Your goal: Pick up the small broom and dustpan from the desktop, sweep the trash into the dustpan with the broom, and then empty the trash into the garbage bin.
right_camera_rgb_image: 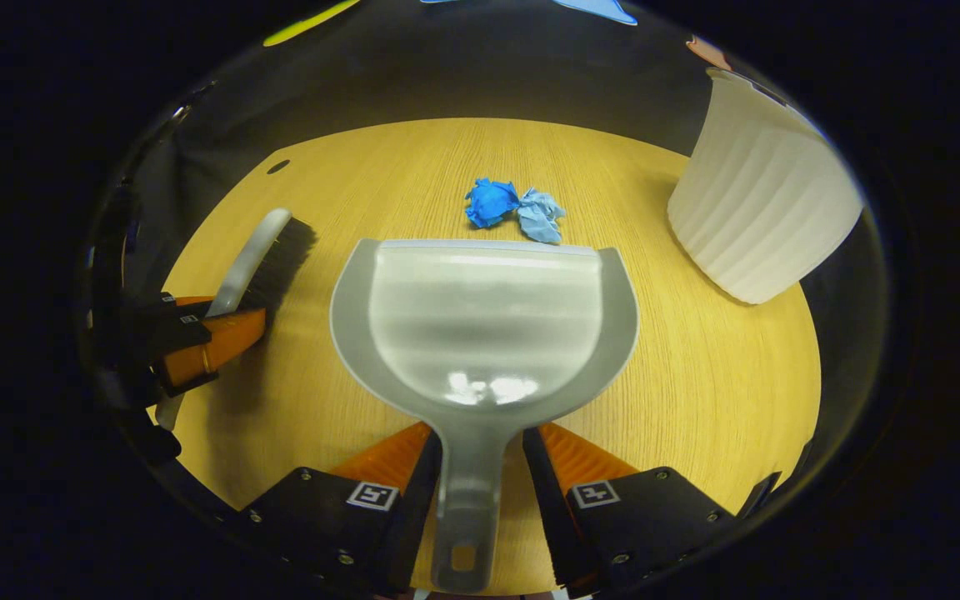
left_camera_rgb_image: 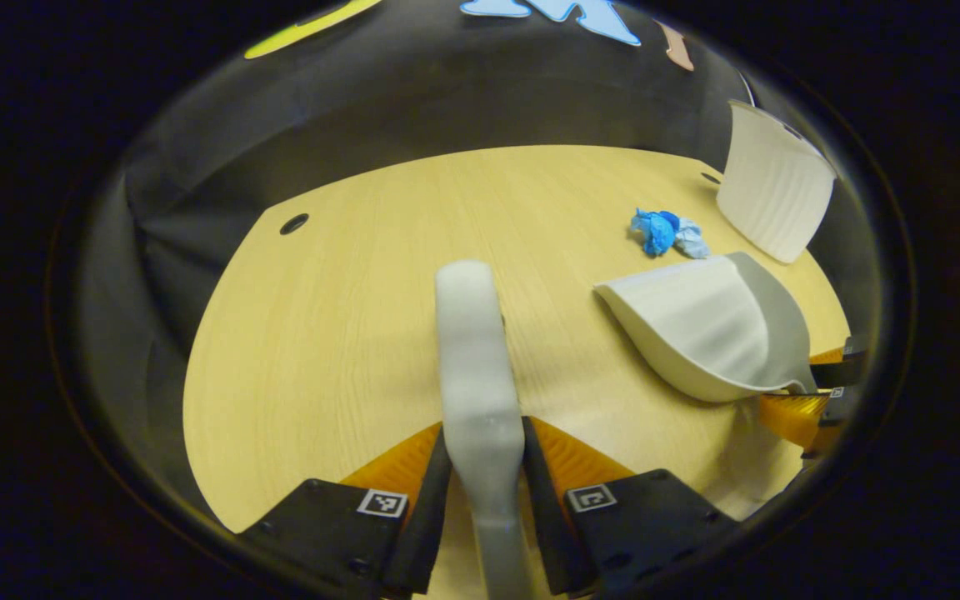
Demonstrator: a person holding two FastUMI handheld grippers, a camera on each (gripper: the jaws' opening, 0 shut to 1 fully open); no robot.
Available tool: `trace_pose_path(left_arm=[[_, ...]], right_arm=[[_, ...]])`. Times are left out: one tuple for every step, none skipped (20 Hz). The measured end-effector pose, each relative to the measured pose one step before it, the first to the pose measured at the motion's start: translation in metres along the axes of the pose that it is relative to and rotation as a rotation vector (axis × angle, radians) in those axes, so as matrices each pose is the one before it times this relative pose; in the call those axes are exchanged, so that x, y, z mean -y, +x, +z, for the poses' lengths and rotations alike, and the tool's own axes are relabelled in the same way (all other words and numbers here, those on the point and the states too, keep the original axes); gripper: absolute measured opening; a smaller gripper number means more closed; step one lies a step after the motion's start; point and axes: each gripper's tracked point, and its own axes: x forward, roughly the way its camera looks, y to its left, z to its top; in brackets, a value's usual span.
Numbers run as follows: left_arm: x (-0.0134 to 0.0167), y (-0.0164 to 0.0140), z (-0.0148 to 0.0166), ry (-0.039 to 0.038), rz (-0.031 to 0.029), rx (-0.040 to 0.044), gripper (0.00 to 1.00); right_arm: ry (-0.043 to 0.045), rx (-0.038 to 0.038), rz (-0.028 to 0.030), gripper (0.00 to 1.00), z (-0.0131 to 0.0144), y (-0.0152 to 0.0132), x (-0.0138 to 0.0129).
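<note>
Wooden desktop (right_camera_rgb_image: 697,375) before black cloth — left gripper (left_camera_rgb_image: 484,467) pinches broom (left_camera_rgb_image: 476,350), right gripper (right_camera_rgb_image: 480,467) pinches dustpan (right_camera_rgb_image: 484,317).

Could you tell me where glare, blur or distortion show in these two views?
Right gripper view: bright glare patches in the dustpan; the bin leans, bent by the fisheye. Left gripper view: the broom handle is close and soft; the desk edge curves.

No readable text, label, brand or number appears on anything here.
</note>
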Motion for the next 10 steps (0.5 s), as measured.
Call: trace_pose_path(left_arm=[[0.00003, -0.00052, 0.00025, 0.00662, -0.00189, -0.00301, 0.49], [-0.00059, -0.00176, -0.00088, 0.00408, -0.00071, -0.00174, 0.49], [-0.0006, -0.00045, 0.00041, 0.00216, 0.00089, -0.00102, 0.49], [-0.00033, 0.00066, 0.00026, 0.00353, 0.00036, -0.00264, 0.48], [-0.00095, 0.0002, 0.00033, 0.00625, 0.00258, -0.00335, 0.47], [0.00006, 0.0005, 0.0012, 0.00464, 0.0037, 0.00112, 0.47], [0.00013, 0.00012, 0.00156, 0.00555, 0.00018, 0.00008, 0.47], [0.00101, 0.00022, 0.00044, 0.00847, -0.0036, -0.0006, 0.47], [0.00023, -0.00027, 0.00233, 0.0068, -0.00016, 0.00212, 0.45], [0.00119, 0.0016, 0.00203, 0.00602, -0.00189, 0.00284, 0.49]], right_arm=[[0.00713, -0.00053, -0.0031, 0.61, -0.00108, -0.00611, -0.00024], [0.01117, 0.00931, -0.01062, 0.4, 0.00145, 0.00224, 0.00344], [0.00026, -0.00413, 0.0068, 0.33, -0.00144, 0.00243, 0.00139], [0.00061, 0.00124, 0.00298, 0.36, 0.00066, -0.00113, -0.00096], [-0.00161, 0.00323, 0.00148, 0.37, -0.00044, 0.00022, -0.00063], [-0.00621, 0.00175, -0.00062, 0.33, -0.0002, 0.00087, 0.00071], [-0.01091, 0.00059, 0.00231, 0.33, -0.00044, -0.00024, 0.00016], [-0.00589, 0.00158, 0.00084, 0.33, 0.00057, -0.00294, 0.00115], [-0.00687, 0.00152, 0.00373, 0.33, -0.00136, -0.00019, 0.00078], [-0.00732, 0.00095, 0.00297, 0.33, 0.00016, -0.00136, 0.00213]])
